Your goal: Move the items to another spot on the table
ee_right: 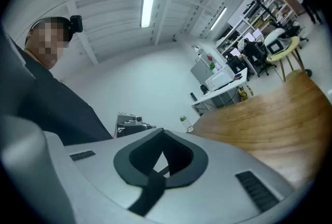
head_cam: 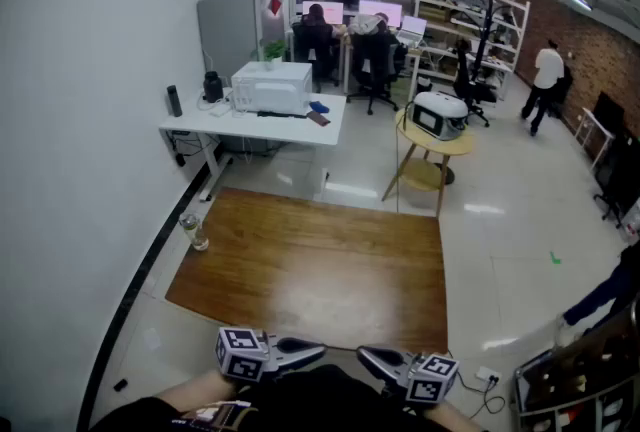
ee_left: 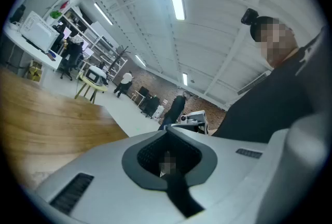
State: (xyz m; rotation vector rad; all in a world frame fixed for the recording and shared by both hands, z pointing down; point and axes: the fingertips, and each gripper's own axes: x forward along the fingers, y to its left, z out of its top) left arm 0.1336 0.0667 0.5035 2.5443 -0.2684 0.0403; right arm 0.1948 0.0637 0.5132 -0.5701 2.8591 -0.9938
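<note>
A brown wooden table (head_cam: 310, 265) fills the middle of the head view. A small clear bottle (head_cam: 193, 232) stands upright at its left edge, and it shows again in the right gripper view as a bottle (ee_right: 185, 123) beyond the table (ee_right: 270, 114). Both grippers are held close to my body at the near edge, tips pointing toward each other. My left gripper (head_cam: 318, 351) is shut with nothing in it, its jaws pressed together (ee_left: 168, 158). My right gripper (head_cam: 364, 356) is likewise shut and empty (ee_right: 162, 161). Neither is near the bottle.
A white desk (head_cam: 190, 128) with a white appliance (head_cam: 272, 87) stands beyond the table against the left wall. A round yellow side table (head_cam: 406, 132) carries a white device (head_cam: 438, 115). People sit at far desks. A dark shelf (head_cam: 585, 385) stands at the lower right.
</note>
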